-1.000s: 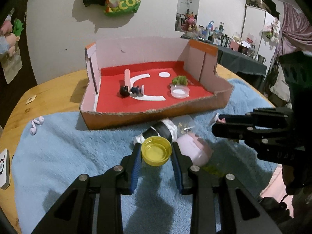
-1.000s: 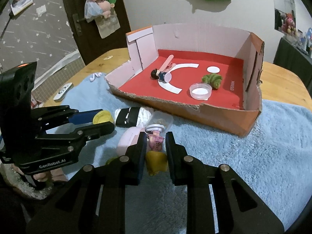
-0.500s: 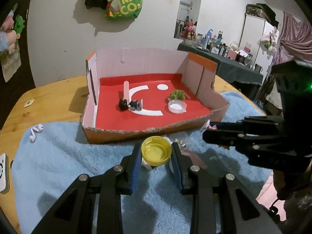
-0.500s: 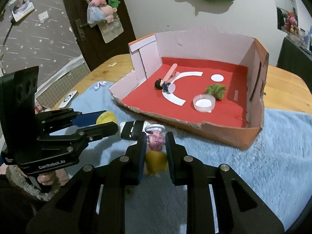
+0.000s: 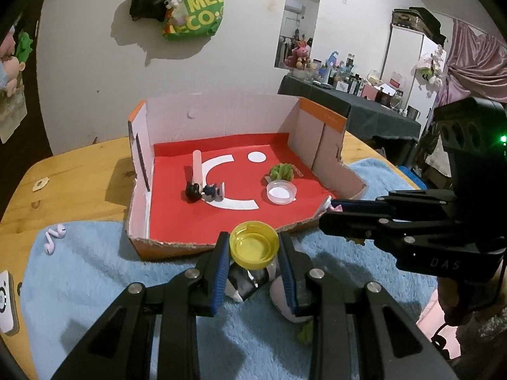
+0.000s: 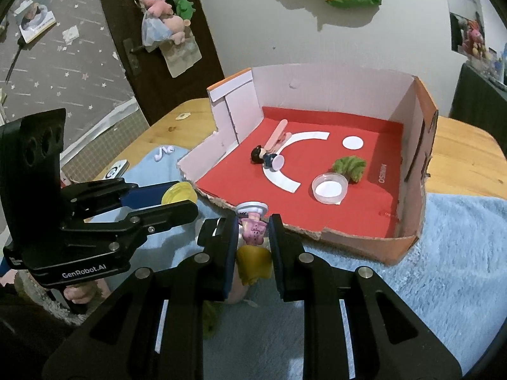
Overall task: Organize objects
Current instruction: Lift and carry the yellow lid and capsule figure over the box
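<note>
you have the yellow cap (image 5: 254, 246) pinched in the left hand-held gripper (image 5: 253, 255) and the doll figure (image 6: 252, 225) in the right hand-held gripper (image 6: 253, 237), both just short of the cardboard box (image 5: 329, 120), so either could snag its torn front edge and slip out

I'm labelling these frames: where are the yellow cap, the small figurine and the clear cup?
yellow cap (image 5: 254, 244): left wrist view, its hollow inside.
small figurine (image 6: 253, 228): right wrist view, its pink torso.
clear cup (image 6: 329, 187): right wrist view, its white bottom.

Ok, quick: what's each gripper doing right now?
Left gripper: closed on the yellow cap.
Right gripper: closed on the small figurine.
</note>
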{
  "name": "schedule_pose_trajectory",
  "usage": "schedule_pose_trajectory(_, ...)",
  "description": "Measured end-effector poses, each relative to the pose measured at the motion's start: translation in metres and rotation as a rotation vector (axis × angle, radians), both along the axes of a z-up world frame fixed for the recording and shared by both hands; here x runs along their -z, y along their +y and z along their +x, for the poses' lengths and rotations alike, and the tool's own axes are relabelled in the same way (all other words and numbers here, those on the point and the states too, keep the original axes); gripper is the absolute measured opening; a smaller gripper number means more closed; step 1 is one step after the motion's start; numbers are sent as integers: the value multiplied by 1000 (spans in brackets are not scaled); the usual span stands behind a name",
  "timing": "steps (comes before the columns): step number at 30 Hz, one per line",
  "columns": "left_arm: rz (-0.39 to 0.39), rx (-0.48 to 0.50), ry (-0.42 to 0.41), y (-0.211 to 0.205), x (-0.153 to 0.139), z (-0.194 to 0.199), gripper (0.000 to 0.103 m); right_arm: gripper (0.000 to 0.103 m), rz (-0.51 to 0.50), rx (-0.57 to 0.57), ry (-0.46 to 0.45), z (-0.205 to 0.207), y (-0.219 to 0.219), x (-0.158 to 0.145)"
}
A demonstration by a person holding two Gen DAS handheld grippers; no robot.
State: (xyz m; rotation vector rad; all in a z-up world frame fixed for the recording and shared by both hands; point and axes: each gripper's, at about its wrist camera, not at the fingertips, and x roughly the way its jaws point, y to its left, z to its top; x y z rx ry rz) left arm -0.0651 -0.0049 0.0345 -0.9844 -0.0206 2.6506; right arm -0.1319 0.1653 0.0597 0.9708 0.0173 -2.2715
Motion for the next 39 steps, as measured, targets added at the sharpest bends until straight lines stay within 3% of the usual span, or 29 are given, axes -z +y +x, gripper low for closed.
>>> schedule_pose_trajectory(22, -9, -40, 65, -12, -28, -19, 31, 19, -13, -1, 56, -13, -2, -25)
schedule_pose_trajectory(39, -42, -48, 48, -2, -28, -62, 31, 19, 11, 29, 39, -44, -2, -20)
